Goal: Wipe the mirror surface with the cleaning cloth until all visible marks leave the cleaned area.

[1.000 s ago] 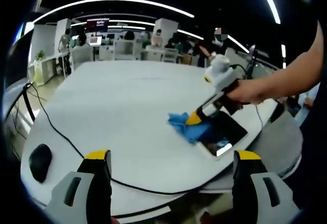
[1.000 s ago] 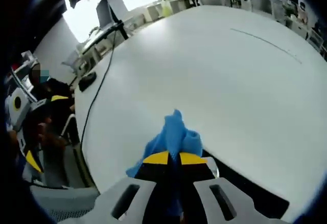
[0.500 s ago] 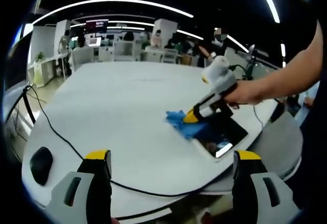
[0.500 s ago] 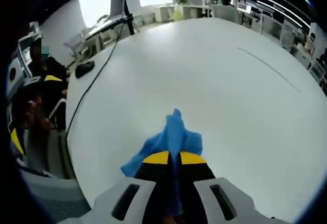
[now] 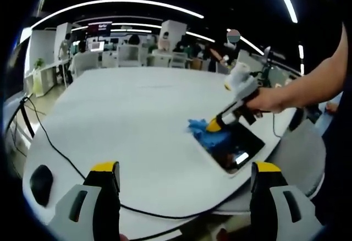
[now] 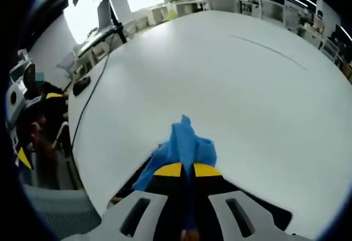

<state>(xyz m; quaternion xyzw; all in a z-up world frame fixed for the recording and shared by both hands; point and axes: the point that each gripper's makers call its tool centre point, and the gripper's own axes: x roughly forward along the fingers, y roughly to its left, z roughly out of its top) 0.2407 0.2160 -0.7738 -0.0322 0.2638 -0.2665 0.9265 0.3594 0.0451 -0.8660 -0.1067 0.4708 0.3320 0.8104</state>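
Observation:
In the left gripper view a dark rectangular mirror [image 5: 235, 148] lies flat on the white table [image 5: 137, 120] near its right edge. A blue cleaning cloth [image 5: 209, 134] rests on the mirror's far corner, pressed there by my right gripper [image 5: 213, 125], which a hand [image 5: 267, 99] holds. My left gripper [image 5: 184, 169] stays open at the near table edge, nothing between its jaws. In the right gripper view my right gripper [image 6: 187, 169] is shut on the blue cloth [image 6: 184, 144], with the mirror's dark surface [image 6: 264, 211] below the jaws.
A black cable [image 5: 60, 150] runs across the table's left side to a black mouse [image 5: 39, 177]. A black cable [image 6: 91, 100] and a seated person [image 6: 38, 131] are at the table's left in the right gripper view. Desks and people fill the office behind.
The right gripper has slid the cloth along the mirror's far end, slightly right, and more dark mirror shows under its jaws. The left gripper has held still.

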